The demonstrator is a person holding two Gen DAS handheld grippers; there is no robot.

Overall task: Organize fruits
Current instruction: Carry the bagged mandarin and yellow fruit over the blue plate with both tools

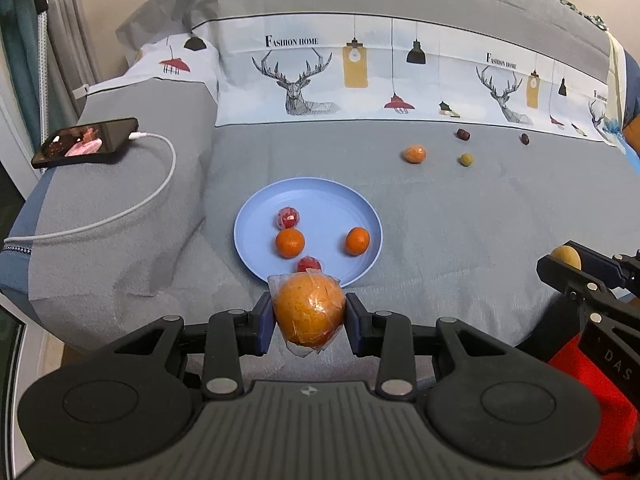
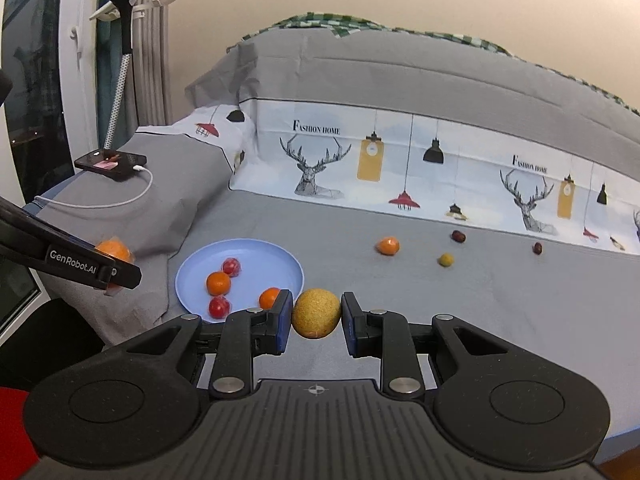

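Note:
My left gripper [image 1: 309,322] is shut on a plastic-wrapped orange [image 1: 310,312], held just in front of the near rim of the blue plate [image 1: 256,208]. The plate holds two small oranges [image 1: 289,243] and two wrapped red fruits [image 1: 288,218]. My right gripper [image 2: 316,316] is shut on a yellow-brown round fruit [image 2: 316,313], to the right of the plate [image 2: 260,252]. On the grey bed lie a wrapped orange [image 2: 387,246], a small green fruit [image 2: 445,259] and two dark red dates [image 2: 458,235].
A phone [image 1: 86,142] on a white charging cable [image 1: 160,184] lies on the pillow at the left. The folded duvet with deer print [image 1: 360,76] runs along the back. A garment steamer [image 2: 120,60] stands by the window.

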